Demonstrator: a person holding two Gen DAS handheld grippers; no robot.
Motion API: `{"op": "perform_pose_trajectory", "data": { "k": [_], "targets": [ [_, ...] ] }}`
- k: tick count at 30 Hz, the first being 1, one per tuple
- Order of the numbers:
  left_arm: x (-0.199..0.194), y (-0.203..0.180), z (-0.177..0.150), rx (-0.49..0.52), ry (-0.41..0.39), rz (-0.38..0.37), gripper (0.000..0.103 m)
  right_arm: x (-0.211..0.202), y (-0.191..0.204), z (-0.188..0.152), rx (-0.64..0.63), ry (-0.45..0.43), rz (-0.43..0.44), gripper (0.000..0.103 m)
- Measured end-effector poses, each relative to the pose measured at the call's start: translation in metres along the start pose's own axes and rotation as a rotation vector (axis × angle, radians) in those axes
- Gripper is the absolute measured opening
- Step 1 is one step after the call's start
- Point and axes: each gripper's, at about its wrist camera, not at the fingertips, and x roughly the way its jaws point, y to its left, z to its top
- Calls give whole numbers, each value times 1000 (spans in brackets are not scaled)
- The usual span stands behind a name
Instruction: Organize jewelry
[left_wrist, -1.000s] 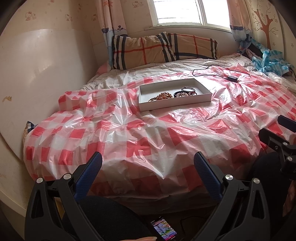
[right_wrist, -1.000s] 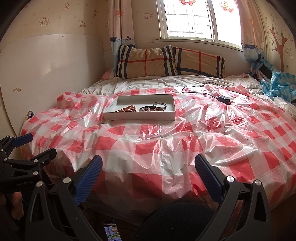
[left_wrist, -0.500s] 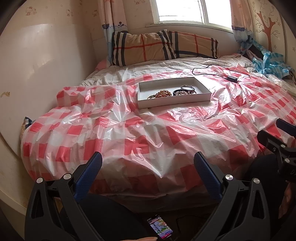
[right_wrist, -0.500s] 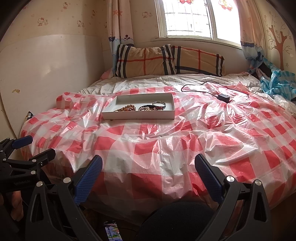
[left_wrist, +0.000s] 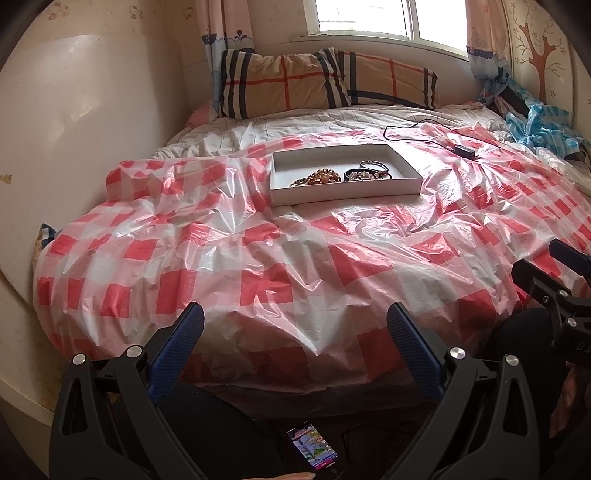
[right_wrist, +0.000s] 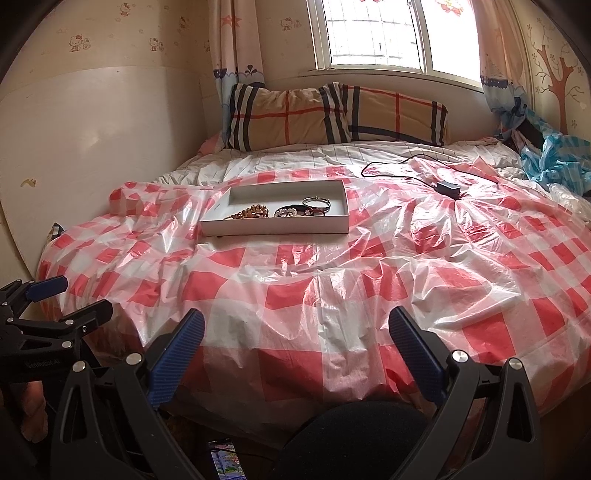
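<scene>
A shallow white box (left_wrist: 343, 190) (right_wrist: 275, 226) lies on the red-and-white checked plastic sheet (left_wrist: 295, 258) (right_wrist: 332, 280) that covers the bed. In it lie an amber bead bracelet (left_wrist: 319, 178) (right_wrist: 250, 213), a dark beaded bracelet (left_wrist: 360, 174) (right_wrist: 286, 211) and a silver bangle (left_wrist: 373, 163) (right_wrist: 316, 201). My left gripper (left_wrist: 295, 332) is open and empty, held off the near edge of the bed, far from the box. My right gripper (right_wrist: 295, 332) is also open and empty at the near edge. Each gripper shows at the side of the other's view.
A striped pillow (left_wrist: 325, 83) (right_wrist: 332, 114) lies at the head of the bed under the window. A black charger with cable (left_wrist: 464, 151) (right_wrist: 448, 190) lies right of the box. Blue cloth (left_wrist: 535, 125) (right_wrist: 554, 158) is piled at the far right. A phone (left_wrist: 314, 454) lies on the floor.
Both views have tilted up slightly and drawn back a little, so the bed and box sit lower in frame. Both grippers stay open and empty.
</scene>
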Motion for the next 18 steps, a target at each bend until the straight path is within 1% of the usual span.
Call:
{"op": "perform_pose_trajectory", "data": {
  "k": [5, 9, 11, 14, 16, 17, 18],
  "targets": [
    [7, -2, 3, -4, 17, -16, 95, 4, -3, 1, 12, 14, -1, 96],
    [10, -1, 4, -19, 33, -40, 95, 13, -4, 2, 24, 50, -21, 96],
    [12, 1, 5, -36, 44, -67, 95, 17, -5, 2, 32, 68, -30, 96],
    [17, 6, 5, -80, 59, -146, 95, 20, -8, 2, 49, 85, -36, 96],
    [16, 9, 3, -108, 52, -184, 95, 22, -10, 2, 60, 93, -34, 96],
    [15, 11, 2, -122, 46, -187, 95, 22, -12, 2, 65, 95, -33, 96],
    [13, 11, 2, -133, 39, -172, 95, 23, -13, 2, 69, 99, -33, 96]
  ]
}}
